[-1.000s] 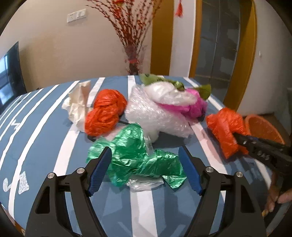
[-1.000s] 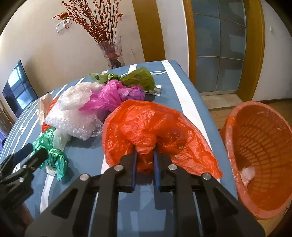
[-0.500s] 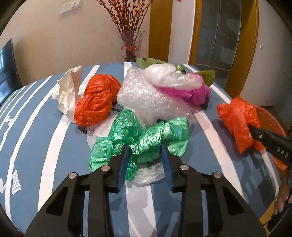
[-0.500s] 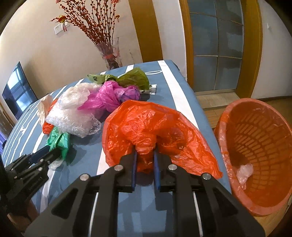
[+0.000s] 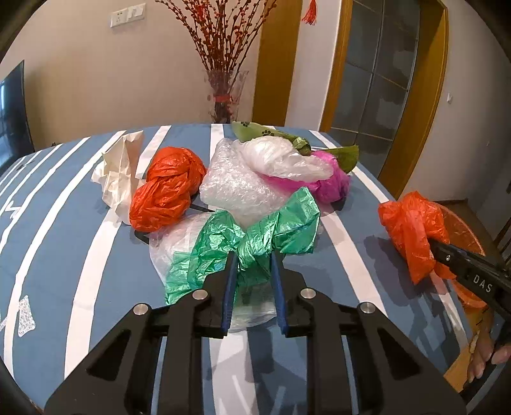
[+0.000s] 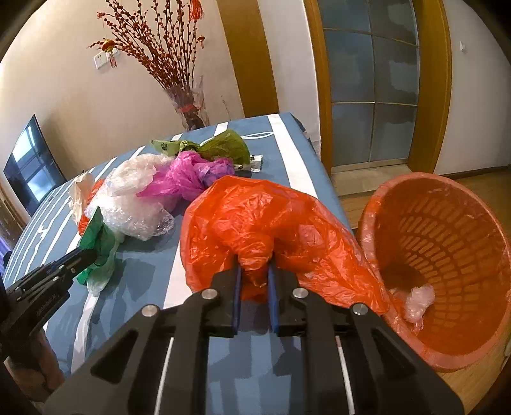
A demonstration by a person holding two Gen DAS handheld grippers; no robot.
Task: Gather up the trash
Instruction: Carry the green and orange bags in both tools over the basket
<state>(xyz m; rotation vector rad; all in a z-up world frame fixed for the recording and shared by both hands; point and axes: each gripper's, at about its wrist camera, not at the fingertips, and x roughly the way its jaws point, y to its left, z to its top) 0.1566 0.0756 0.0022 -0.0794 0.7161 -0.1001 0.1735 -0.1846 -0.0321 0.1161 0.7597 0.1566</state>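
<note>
Beyond the blue, white-striped tablecloth (image 5: 64, 230) I see a glass vase (image 5: 224, 95) of red-budded branches (image 5: 220, 35) at twelve o'clock, with a wall switch plate (image 5: 127, 15) at eleven. A dark television (image 6: 32, 166) sits at nine o'clock. A wood-framed glass door (image 6: 377, 83) fills my one o'clock side.

basket (image 5: 460, 230): in the left wrist view mostly hidden behind the orange bag (image 5: 412, 230), beside the table edge
basket (image 6: 440, 255) far rim: cut off by the frame edge
television (image 6: 32, 166): cut off at the frame edge
</note>
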